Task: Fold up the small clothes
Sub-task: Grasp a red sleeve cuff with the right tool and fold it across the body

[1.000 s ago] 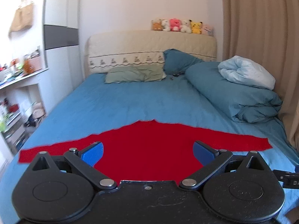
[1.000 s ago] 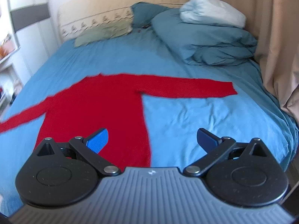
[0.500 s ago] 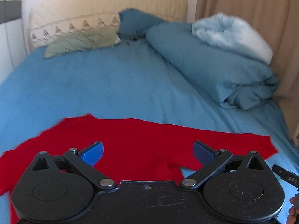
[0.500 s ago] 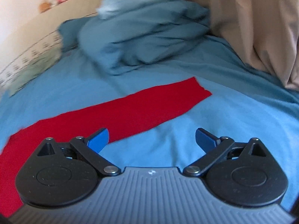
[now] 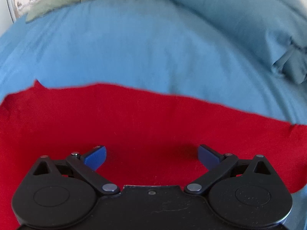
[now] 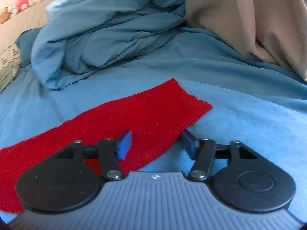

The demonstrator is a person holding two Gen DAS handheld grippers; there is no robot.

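A red long-sleeved sweater [image 5: 145,122] lies spread flat on the blue bed sheet [image 5: 134,48]. My left gripper [image 5: 152,156] is open, low over the sweater's body, both blue fingers above red cloth. In the right wrist view the sweater's right sleeve [image 6: 138,115] runs from lower left to its ribbed cuff [image 6: 193,103]. My right gripper [image 6: 157,143] is half closed astride the sleeve's near edge, close to the cuff: the left finger [image 6: 124,145] over the cloth, the right finger [image 6: 189,143] over the sheet. Nothing is gripped.
A bunched blue duvet [image 6: 107,32] lies beyond the sleeve, also at the left wrist view's right [image 5: 249,19]. A beige curtain [image 6: 249,17] hangs at the right. A green pillow [image 5: 63,2] and plush toys [image 6: 28,0] on the headboard are at the far end.
Both grippers dropped lower and closer to the bed. The left moved over the sweater's body. The right swung right to the sleeve cuff and its fingers narrowed around the sleeve edge.
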